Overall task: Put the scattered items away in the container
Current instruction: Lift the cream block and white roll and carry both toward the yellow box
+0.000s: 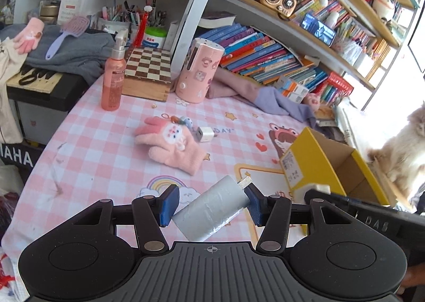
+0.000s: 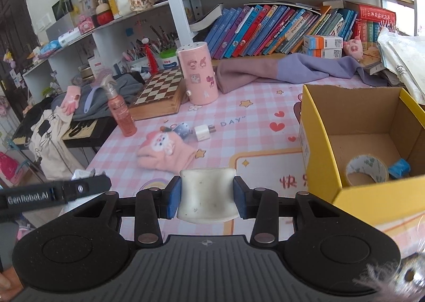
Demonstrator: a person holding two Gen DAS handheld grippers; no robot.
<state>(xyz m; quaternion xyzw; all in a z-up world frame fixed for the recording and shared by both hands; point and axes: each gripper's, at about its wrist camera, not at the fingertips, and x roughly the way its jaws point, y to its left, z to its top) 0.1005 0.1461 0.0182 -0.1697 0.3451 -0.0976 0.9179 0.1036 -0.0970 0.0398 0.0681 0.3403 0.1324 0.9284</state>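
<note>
Two items already lie in the yellow box (image 2: 318, 126): a tape roll (image 2: 368, 169) and a blue scrap (image 2: 399, 167). Left gripper (image 1: 211, 205) fingers clamp a grey cylinder (image 1: 212, 213); right gripper (image 2: 207, 197) fingers squeeze a white pad (image 2: 206, 195). Pink glove (image 2: 166, 152), charger plug (image 2: 202, 132) and keychain (image 2: 182, 129) remain on the bench (image 2: 252, 121).

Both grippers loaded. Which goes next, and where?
Probably the right gripper: swing it right, over the yellow box, then release. It clamps a white squishy block, and the open box sits just to its right, holding only a tape roll and a small blue item. The left gripper, holding the silver cylinder, sits farther from the box and can follow.
</note>
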